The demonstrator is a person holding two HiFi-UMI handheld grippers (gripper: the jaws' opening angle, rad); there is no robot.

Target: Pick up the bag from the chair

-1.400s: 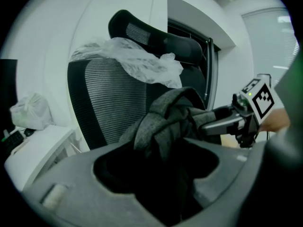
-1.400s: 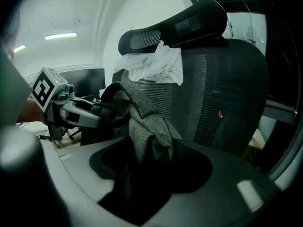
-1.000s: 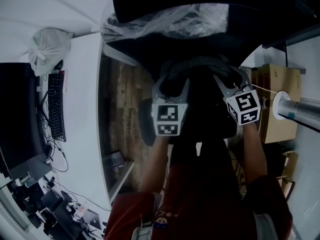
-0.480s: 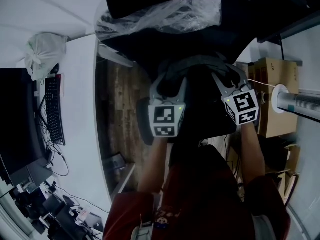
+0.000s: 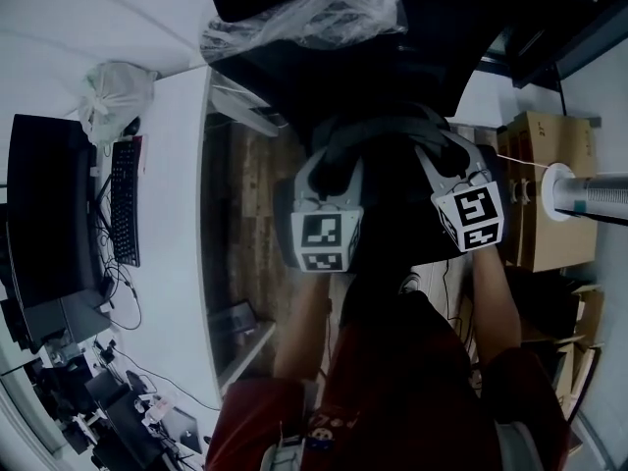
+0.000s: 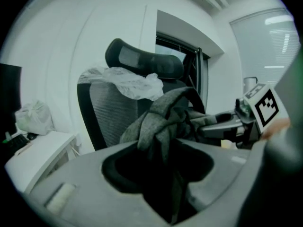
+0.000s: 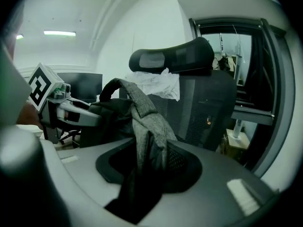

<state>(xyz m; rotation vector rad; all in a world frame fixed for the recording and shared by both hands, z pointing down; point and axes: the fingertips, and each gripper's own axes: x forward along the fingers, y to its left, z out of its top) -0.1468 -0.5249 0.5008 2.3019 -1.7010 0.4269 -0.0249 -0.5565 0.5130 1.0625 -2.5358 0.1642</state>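
A dark bag (image 5: 392,199) with grey fabric straps (image 5: 381,126) hangs between my two grippers, in front of the black office chair (image 5: 324,62). My left gripper (image 5: 331,162) is shut on a grey strap (image 6: 158,122), which runs down between its jaws. In the same way my right gripper (image 5: 442,152) is shut on the other strap (image 7: 147,122). In each gripper view the other gripper shows beside the bag: the right gripper (image 6: 255,109) and the left gripper (image 7: 53,100). Clear plastic wrap (image 5: 304,29) drapes over the chair's mesh back (image 6: 111,115).
A white desk (image 5: 167,214) at the left carries a keyboard (image 5: 125,199), a monitor (image 5: 44,214) and a white plastic sack (image 5: 113,96). Cardboard boxes (image 5: 535,194) and a white cylinder (image 5: 584,194) stand at the right. Wooden floor (image 5: 240,224) shows between desk and chair.
Both grippers stay shut on the straps. They and the bag have drawn slightly toward the person, away from the chair.
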